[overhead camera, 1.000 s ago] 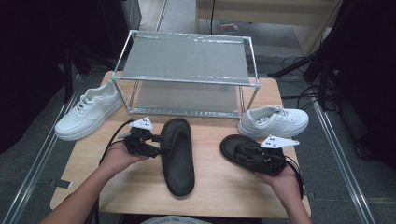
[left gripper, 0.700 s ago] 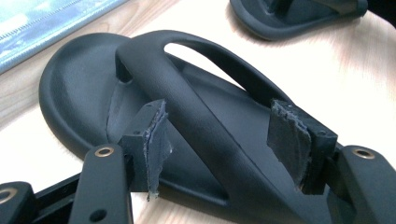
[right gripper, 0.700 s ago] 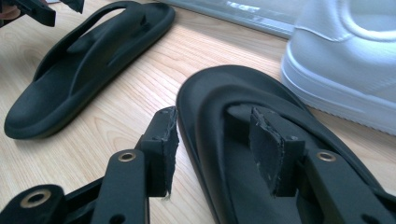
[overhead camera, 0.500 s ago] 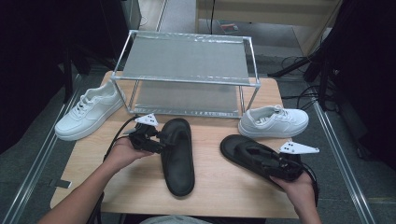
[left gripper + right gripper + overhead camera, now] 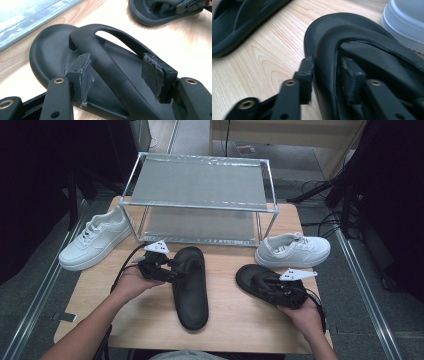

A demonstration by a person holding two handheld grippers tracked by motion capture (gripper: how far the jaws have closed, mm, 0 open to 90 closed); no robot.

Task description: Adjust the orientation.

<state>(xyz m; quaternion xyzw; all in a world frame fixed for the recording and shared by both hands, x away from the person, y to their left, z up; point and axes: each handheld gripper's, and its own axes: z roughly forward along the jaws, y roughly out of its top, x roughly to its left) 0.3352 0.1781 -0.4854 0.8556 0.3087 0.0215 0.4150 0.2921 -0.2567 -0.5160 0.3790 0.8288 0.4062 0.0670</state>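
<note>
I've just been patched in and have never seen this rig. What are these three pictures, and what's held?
No robot here: a person holds a two-jaw hand-held gripper in each hand. The high view looks down on the wooden table; the other two ride on the grippers. On the table stand a metal rack, two white sneakers and two black sandals. The left hand-held gripper straddles the left sandal strap with pads apart, open. The right hand-held gripper has just been closing, its pads pressing the right sandal strap.

Left gripper (image 5: 167, 270) jaws wide; right gripper (image 5: 272, 287) apparently just closing.
</note>
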